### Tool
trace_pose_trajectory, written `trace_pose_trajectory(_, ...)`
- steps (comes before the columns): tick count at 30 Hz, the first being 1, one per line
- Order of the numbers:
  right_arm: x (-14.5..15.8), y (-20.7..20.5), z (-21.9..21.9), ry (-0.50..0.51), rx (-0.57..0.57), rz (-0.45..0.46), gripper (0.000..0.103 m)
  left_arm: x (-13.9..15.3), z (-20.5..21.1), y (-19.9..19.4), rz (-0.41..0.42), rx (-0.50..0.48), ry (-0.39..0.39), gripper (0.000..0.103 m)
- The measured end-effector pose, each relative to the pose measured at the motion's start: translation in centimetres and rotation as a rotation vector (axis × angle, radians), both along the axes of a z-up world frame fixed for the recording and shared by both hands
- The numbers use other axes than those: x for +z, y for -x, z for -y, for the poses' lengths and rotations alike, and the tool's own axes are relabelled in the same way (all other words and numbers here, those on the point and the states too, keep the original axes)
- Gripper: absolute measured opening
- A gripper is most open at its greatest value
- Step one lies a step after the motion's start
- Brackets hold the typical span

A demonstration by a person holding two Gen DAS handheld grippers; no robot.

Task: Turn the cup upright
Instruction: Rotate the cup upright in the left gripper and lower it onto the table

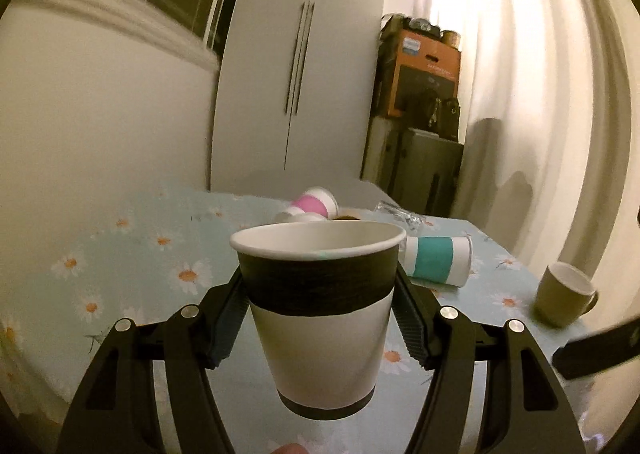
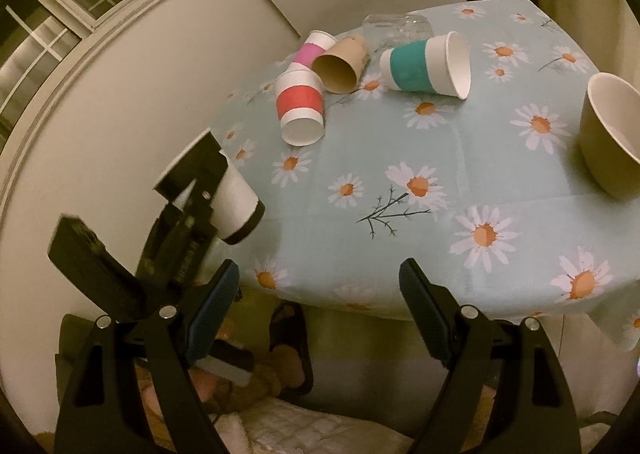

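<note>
As seen from the left wrist view, the left gripper (image 1: 320, 308) pinches a black-banded paper cup (image 1: 320, 314) between its ribbed pads (image 1: 414, 324), mouth up and base clear of the daisy tablecloth (image 1: 120, 254). A teal-banded cup (image 1: 434, 260) lies on its side beyond it, a pink-banded cup (image 1: 314, 204) lies farther off, and an olive mug (image 1: 564, 294) stands at the right. To finish well, the cup is best lowered level until its base meets the cloth, and only then released, since thin paper probably dents under a hard squeeze.

From the right wrist view, the right gripper (image 2: 320, 310) hangs spread wide and empty past the table's near edge. This view alone shows a red-banded cup (image 2: 300, 106) and a brown cup (image 2: 342, 64) on their sides, and the left gripper holding its cup at the table's left edge, partly off the cloth.
</note>
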State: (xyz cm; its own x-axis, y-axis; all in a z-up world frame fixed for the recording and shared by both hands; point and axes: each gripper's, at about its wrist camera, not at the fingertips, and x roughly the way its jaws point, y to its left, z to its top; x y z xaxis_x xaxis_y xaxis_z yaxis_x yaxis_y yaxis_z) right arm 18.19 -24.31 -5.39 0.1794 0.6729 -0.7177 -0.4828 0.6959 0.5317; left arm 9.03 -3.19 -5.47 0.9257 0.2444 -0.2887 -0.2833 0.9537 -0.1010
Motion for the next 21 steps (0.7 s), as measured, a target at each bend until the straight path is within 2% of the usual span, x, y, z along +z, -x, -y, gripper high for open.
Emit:
trace_pose_trajectory(6,-0.2,-0.3,0.8,0.002,-0.019,-0.012,0.082,-2.4,2.2,-0.3,0.062,0.093,-0.155,0.065)
trace_pose_trajectory(9,-0.2,-0.6,1.2,-0.001,-0.024,-0.016,0.082,-3.4,2.7,-0.5,0.073,0.092,-0.184,0.066)
trace_pose_trajectory(21,-0.4,-0.7,1.2,0.005,-0.019,-0.023,0.082,-5.0,3.4,0.0,0.115,0.098,-0.170,0.066)
